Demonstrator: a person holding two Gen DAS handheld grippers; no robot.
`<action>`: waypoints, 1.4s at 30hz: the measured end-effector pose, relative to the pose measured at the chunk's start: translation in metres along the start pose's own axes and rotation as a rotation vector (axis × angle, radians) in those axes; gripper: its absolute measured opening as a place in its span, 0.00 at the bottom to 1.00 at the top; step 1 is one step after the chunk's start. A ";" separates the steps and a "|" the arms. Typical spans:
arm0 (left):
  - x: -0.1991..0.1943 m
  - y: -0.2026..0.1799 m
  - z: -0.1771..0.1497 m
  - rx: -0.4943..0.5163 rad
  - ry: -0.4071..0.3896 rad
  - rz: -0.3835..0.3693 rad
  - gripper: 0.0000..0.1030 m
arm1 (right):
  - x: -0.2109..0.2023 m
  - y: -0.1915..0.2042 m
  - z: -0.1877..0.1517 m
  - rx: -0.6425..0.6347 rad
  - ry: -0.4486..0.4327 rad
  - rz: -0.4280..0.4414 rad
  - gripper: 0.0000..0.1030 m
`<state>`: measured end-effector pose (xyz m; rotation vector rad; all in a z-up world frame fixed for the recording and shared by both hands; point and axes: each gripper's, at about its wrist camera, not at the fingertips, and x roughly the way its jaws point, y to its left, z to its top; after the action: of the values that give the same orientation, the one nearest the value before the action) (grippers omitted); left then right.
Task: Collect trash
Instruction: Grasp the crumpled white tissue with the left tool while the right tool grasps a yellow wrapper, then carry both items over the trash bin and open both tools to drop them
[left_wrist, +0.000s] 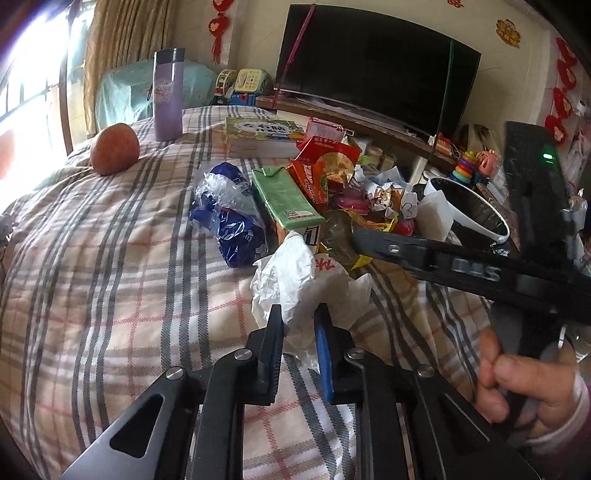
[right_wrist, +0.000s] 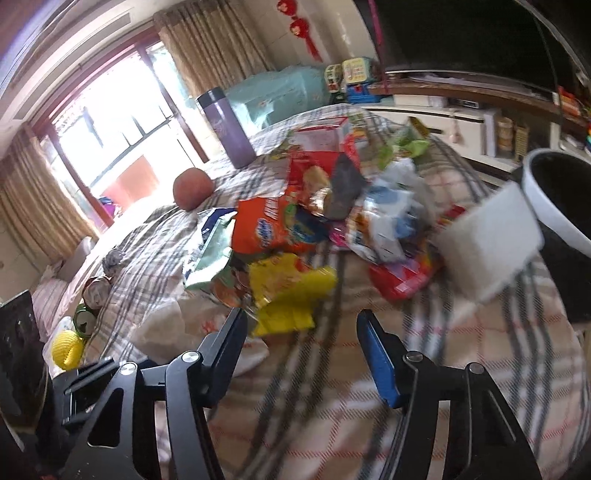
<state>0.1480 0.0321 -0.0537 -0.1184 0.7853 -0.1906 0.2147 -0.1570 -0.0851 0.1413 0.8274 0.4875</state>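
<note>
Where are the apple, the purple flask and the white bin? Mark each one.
apple (left_wrist: 115, 148): left wrist view, middle of its orange skin.
purple flask (left_wrist: 168, 99): left wrist view, on the printed part of its body.
white bin (right_wrist: 546, 195): right wrist view, on its white outer wall under the rim.

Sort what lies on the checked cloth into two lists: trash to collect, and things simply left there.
Trash to collect:
crumpled white paper
blue plastic bag
green carton
yellow wrapper
orange snack bag

Simply left there:
apple
purple flask
books
</note>
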 end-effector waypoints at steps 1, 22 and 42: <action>0.000 0.000 0.000 0.001 -0.001 0.000 0.14 | 0.005 0.002 0.002 -0.006 0.005 0.008 0.54; -0.017 -0.058 0.009 0.101 -0.021 -0.104 0.12 | -0.070 -0.043 -0.021 0.074 -0.085 -0.057 0.32; 0.035 -0.128 0.048 0.209 0.031 -0.169 0.12 | -0.134 -0.117 -0.032 0.210 -0.185 -0.193 0.32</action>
<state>0.1902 -0.0982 -0.0214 0.0157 0.7817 -0.4342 0.1565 -0.3254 -0.0527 0.2930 0.7012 0.2010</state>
